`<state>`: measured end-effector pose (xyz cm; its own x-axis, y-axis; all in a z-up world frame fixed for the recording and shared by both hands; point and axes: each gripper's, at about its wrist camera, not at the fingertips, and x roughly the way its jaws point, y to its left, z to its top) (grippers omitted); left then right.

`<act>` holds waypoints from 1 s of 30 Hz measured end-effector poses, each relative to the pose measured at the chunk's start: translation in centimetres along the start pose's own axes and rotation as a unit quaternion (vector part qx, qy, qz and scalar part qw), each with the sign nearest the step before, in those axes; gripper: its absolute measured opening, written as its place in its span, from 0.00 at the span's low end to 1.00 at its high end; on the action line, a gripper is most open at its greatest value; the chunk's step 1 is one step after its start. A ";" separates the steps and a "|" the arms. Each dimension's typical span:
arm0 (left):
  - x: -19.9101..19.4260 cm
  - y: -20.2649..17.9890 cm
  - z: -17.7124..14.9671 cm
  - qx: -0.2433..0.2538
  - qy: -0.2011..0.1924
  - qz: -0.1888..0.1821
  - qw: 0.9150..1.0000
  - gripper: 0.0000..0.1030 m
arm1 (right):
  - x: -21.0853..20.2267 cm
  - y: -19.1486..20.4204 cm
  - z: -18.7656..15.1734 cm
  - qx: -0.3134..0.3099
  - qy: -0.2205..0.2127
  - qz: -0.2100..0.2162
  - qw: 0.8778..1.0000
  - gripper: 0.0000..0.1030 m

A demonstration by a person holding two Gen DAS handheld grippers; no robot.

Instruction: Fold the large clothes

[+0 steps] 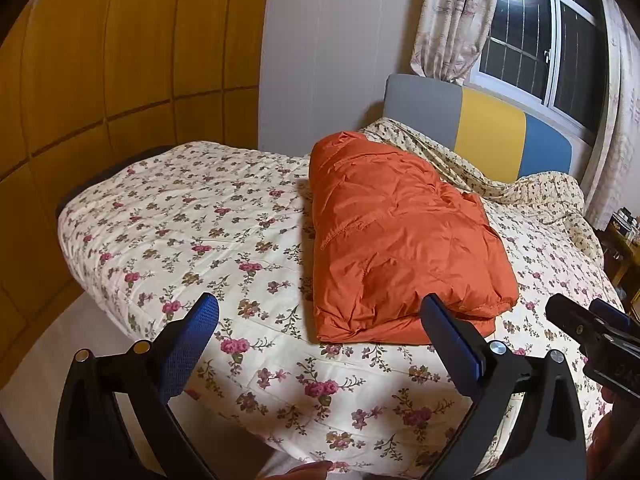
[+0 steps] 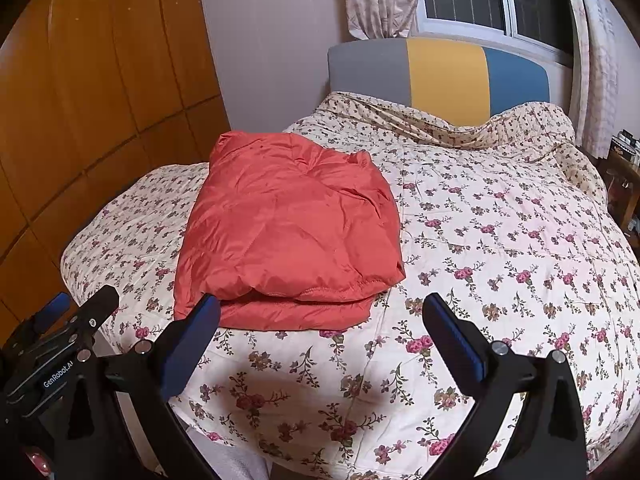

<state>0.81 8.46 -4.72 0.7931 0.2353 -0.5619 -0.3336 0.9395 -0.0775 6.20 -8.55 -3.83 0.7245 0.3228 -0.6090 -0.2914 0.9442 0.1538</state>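
An orange puffy jacket (image 1: 400, 240) lies folded into a thick rectangle on the floral bedspread (image 1: 200, 220); the right wrist view shows the same jacket (image 2: 288, 232) left of centre. My left gripper (image 1: 320, 312) is open, held just short of the jacket's near edge with nothing between its blue pads. My right gripper (image 2: 320, 312) is open too, near the jacket's front right corner, not touching it. Each gripper shows at the edge of the other's view: the right gripper (image 1: 592, 328) and the left gripper (image 2: 68, 320).
The bed has a grey, yellow and blue headboard (image 2: 440, 68) under a curtained window (image 1: 540, 40). A wooden wardrobe (image 1: 100, 60) stands on the left. A cluttered nightstand (image 2: 624, 184) sits at the right. Rumpled bedding (image 2: 520, 128) lies by the headboard.
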 end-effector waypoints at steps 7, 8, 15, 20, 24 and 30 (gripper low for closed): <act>-0.1 -0.3 -0.2 0.003 -0.004 -0.002 1.000 0.97 | -0.1 0.0 0.0 -0.002 0.000 0.001 1.000 0.98; -0.1 -0.3 -0.2 0.005 -0.004 -0.002 1.000 0.97 | -0.1 0.0 0.0 -0.002 -0.001 0.002 1.000 0.98; -0.1 -0.7 -0.2 0.009 -0.007 -0.002 1.000 0.97 | 0.2 0.1 0.0 -0.002 -0.001 0.002 1.000 0.98; 0.0 -0.8 -0.3 0.011 -0.004 -0.005 1.000 0.97 | 0.3 -0.1 0.0 0.001 0.004 0.006 1.000 0.98; 0.0 -0.8 -0.4 0.011 -0.004 -0.006 1.000 0.97 | 0.3 -0.2 -0.1 0.001 0.005 0.006 1.000 0.98; 0.2 -0.8 -0.5 0.014 -0.005 -0.005 1.000 0.97 | 0.4 -0.3 -0.1 0.003 0.007 0.007 1.000 0.98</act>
<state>0.97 7.60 -5.14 0.8011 0.2276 -0.5536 -0.3115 0.9483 -0.0608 6.50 -8.73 -4.22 0.7114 0.3347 -0.6179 -0.2971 0.9401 0.1671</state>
